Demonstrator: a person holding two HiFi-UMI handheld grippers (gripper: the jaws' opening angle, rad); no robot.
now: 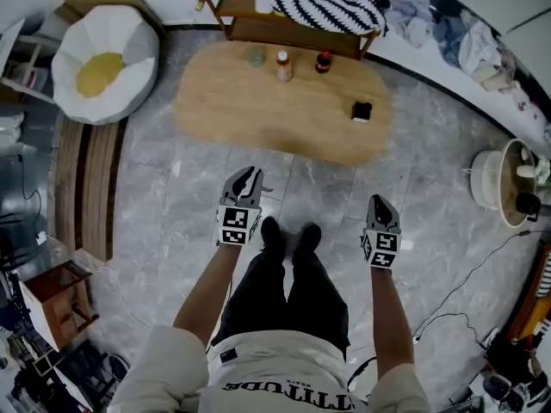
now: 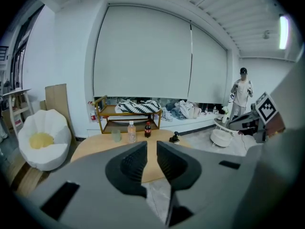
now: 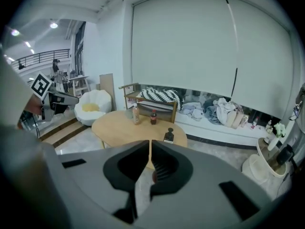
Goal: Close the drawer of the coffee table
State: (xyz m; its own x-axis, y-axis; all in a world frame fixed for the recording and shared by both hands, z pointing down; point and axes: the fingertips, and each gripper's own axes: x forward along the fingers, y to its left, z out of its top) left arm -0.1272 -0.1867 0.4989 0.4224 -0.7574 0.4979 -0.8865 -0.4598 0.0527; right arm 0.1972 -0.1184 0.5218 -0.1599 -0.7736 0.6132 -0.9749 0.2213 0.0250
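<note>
Standing short of coffee table (image 1: pixel 258 114), approach step judged in hand; drawer not visible in any view. Next move calls for stepping closer, lowering gripper to drawer front. Forearms extended forward, tips angled down; left gripper (image 1: pixel 247 179) jaws narrowly apart, empty; right gripper (image 1: pixel 381 203) jaws together, empty

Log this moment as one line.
left gripper: jaws slightly apart, empty | right gripper: jaws shut, empty | coffee table: ahead, untouched | drawer: not visible

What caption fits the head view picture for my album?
Standing person holds the left gripper and right gripper over grey stone floor, facing an oval light-wood coffee table.
</note>
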